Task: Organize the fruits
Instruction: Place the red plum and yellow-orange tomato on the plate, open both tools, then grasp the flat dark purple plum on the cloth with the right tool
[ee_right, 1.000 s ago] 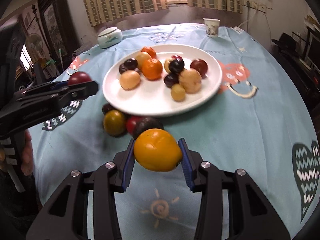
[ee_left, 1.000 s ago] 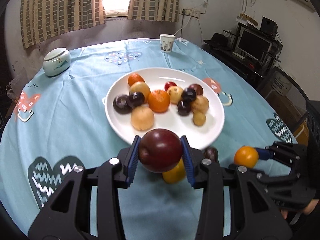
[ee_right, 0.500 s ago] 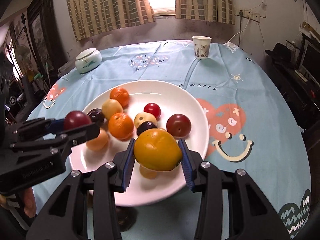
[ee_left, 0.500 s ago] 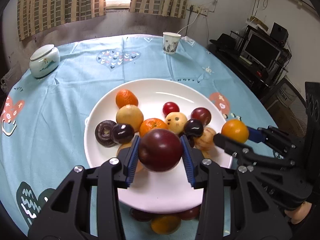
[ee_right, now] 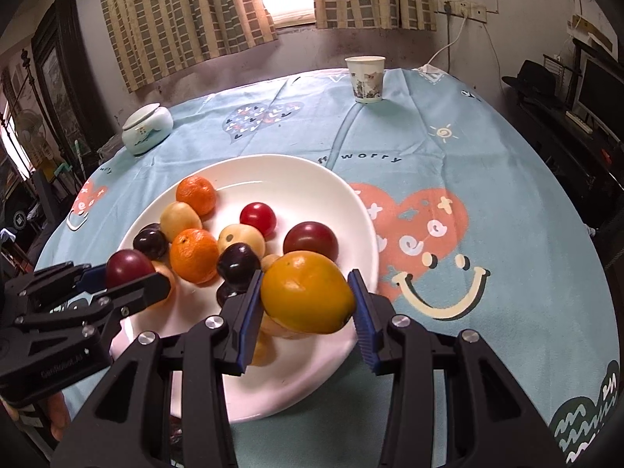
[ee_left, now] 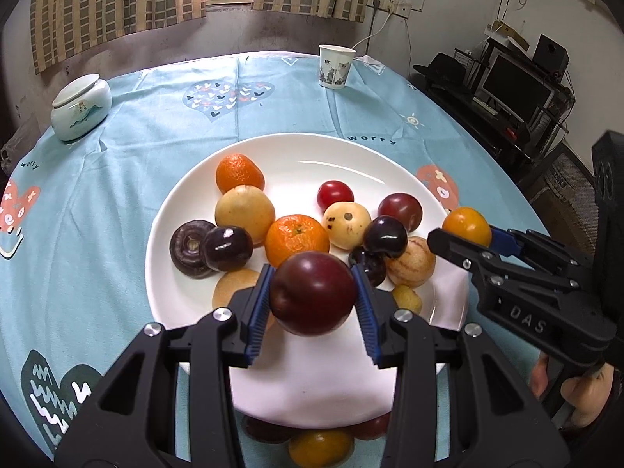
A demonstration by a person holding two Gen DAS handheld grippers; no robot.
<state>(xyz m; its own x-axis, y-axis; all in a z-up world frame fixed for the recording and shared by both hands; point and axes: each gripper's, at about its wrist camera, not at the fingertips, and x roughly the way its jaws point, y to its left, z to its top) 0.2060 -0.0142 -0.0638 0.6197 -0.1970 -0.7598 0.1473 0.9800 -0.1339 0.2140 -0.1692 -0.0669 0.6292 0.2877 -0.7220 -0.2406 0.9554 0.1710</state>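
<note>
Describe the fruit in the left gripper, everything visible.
The dark red plum is round, smooth and glossy, with a crease down its left side and no visible stem. The left gripper is shut on it, a blue ribbed pad on each flank. It hangs over the near part of the white plate, touching no other fruit.

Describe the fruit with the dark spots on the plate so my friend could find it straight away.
Start at the big white plate in the middle of the blue tablecloth. Near its centre, just right of the middle orange mandarin, sits a pale yellow fruit. It alone has dark speckles on its skin; its neighbours are plain red or purple.
</note>
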